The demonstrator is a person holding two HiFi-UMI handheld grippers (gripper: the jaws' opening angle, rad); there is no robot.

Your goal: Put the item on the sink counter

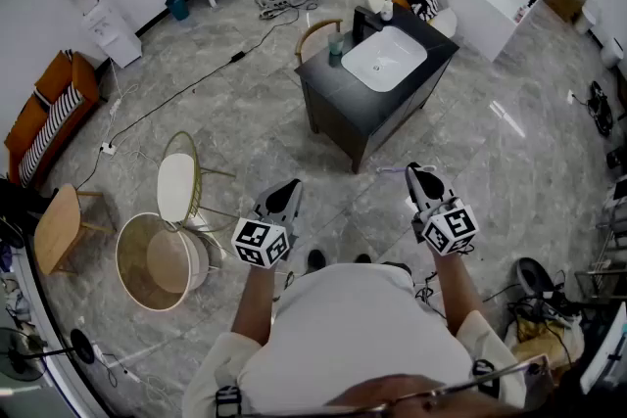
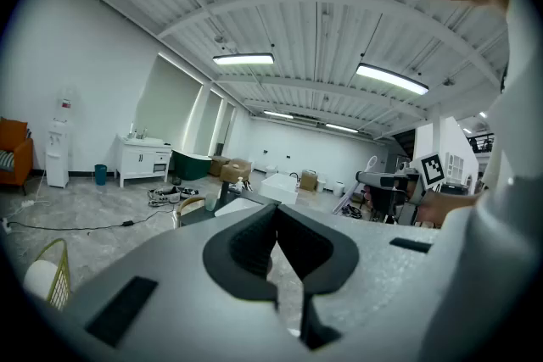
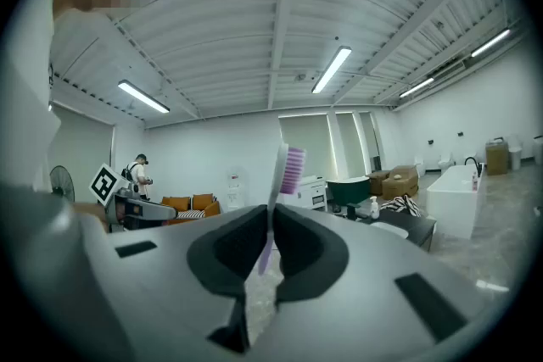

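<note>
Right gripper view — right gripper (image 3: 270,220) fingers clench a toothbrush (image 3: 291,168); left gripper (image 2: 277,220) fingers closed, empty.

The left claw (image 2: 277,216) has its 2 jaws pressed together, empty, pointing toward the dark sink counter (image 2: 202,214).

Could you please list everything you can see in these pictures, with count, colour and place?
sink counter: one, dark, white basin, floor ahead
cup: one, teal, on the counter
bottle: one, white, on the counter
bathtub: one, white, beyond the counter
basket: one, tan, floor at left
chair: one, white, beside the basket
sofa: one, orange, far left
toothbrush: one, purple bristles, in right gripper
left gripper: one, grey, shut, empty
right gripper: one, grey, shut on toothbrush
</note>
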